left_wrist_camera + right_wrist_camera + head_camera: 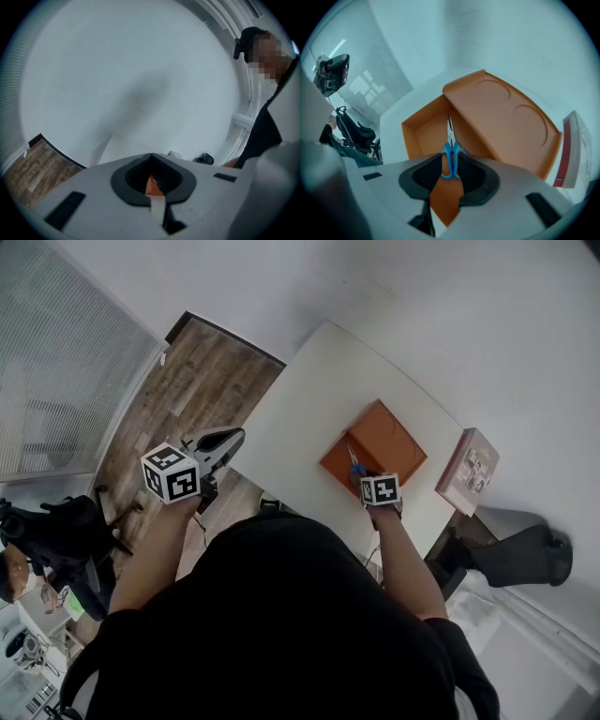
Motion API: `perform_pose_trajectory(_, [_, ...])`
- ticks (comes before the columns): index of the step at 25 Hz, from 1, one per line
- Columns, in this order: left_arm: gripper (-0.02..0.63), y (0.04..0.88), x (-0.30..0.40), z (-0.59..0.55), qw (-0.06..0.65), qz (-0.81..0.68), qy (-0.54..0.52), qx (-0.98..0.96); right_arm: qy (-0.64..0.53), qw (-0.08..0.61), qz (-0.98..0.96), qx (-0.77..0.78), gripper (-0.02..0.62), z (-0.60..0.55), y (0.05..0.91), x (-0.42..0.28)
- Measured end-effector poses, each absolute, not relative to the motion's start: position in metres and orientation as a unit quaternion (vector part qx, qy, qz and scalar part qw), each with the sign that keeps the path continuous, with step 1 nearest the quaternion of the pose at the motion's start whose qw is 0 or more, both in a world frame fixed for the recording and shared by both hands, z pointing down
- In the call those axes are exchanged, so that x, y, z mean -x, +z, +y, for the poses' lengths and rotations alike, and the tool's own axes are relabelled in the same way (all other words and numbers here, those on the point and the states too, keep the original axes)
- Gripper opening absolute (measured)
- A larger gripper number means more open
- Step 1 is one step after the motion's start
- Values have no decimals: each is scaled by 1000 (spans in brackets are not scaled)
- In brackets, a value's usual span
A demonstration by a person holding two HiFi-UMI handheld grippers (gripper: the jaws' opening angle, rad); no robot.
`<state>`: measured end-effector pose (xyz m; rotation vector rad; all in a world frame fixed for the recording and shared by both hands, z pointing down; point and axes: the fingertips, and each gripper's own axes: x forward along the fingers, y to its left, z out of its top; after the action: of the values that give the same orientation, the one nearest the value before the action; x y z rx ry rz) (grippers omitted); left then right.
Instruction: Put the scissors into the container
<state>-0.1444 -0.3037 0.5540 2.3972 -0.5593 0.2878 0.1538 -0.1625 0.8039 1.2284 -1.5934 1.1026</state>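
Observation:
Blue-handled scissors (451,161) hang blades-forward between the pads of my right gripper (451,153), which is shut on the handles. They are over the near edge of the orange container (423,131), above its deep left compartment. Beside that compartment lies an orange panel (501,110) with two round recesses. From the head view, the container (384,437) sits on the white table (309,390), with the right gripper (361,474) and the scissors (355,468) at its near side. My left gripper (236,435) is held off the table's left edge, jaws together and holding nothing; its own view shows the gripper (151,157) facing a white wall.
A book (469,472) lies on the table right of the container. A dark boot-like object (516,557) sits low at the right. Wooden floor (197,381) runs left of the table. A person in dark clothes (42,540) is at the far left.

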Motion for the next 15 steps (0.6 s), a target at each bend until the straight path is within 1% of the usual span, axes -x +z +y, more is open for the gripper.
perform_pose_trajectory(15, [9, 537, 111, -304, 305, -144, 102, -936, 399, 331, -641, -566, 110, -165, 708, -169])
